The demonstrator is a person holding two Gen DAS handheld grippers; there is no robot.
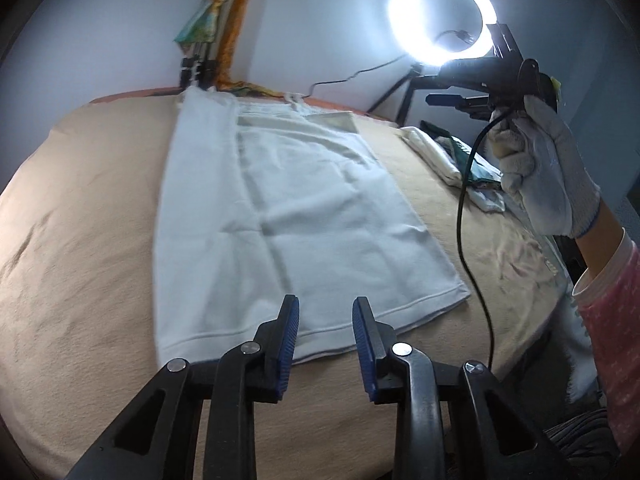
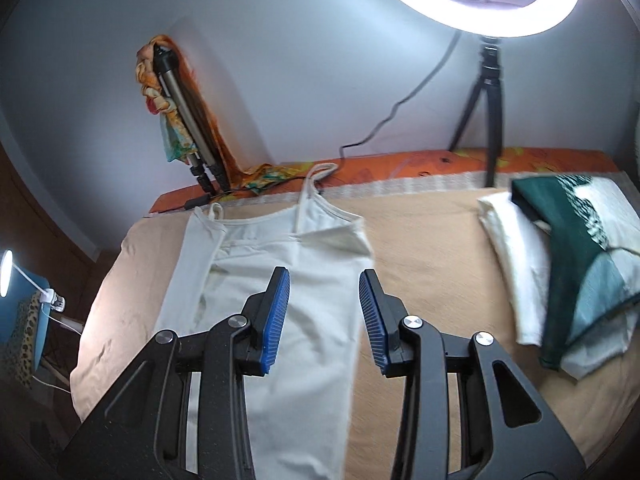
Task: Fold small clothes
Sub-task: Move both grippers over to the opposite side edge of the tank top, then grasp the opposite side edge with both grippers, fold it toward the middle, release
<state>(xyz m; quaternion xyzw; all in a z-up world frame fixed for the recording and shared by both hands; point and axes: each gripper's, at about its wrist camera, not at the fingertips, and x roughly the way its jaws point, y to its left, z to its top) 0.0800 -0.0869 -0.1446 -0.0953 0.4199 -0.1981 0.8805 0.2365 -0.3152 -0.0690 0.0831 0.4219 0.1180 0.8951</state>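
A white camisole top (image 1: 280,216) lies flat on the beige blanket (image 1: 80,260), hem toward me, with its left side folded inward. My left gripper (image 1: 325,308) is open and empty, just above the hem. In the right wrist view the same top (image 2: 312,352) shows with thin straps (image 2: 306,196) at the far end and the right upper corner folded over. My right gripper (image 2: 325,280) is open and empty, raised above the top's middle. In the left wrist view a gloved hand (image 1: 540,176) holds the right gripper high at the right.
A pile of folded clothes, white and dark green (image 2: 576,264), lies at the right on the blanket. A lit ring light (image 1: 440,20) on a tripod (image 2: 490,112) stands at the back. A second tripod with a coloured scarf (image 2: 176,120) leans at the wall. A black cable (image 1: 468,220) hangs by the right hand.
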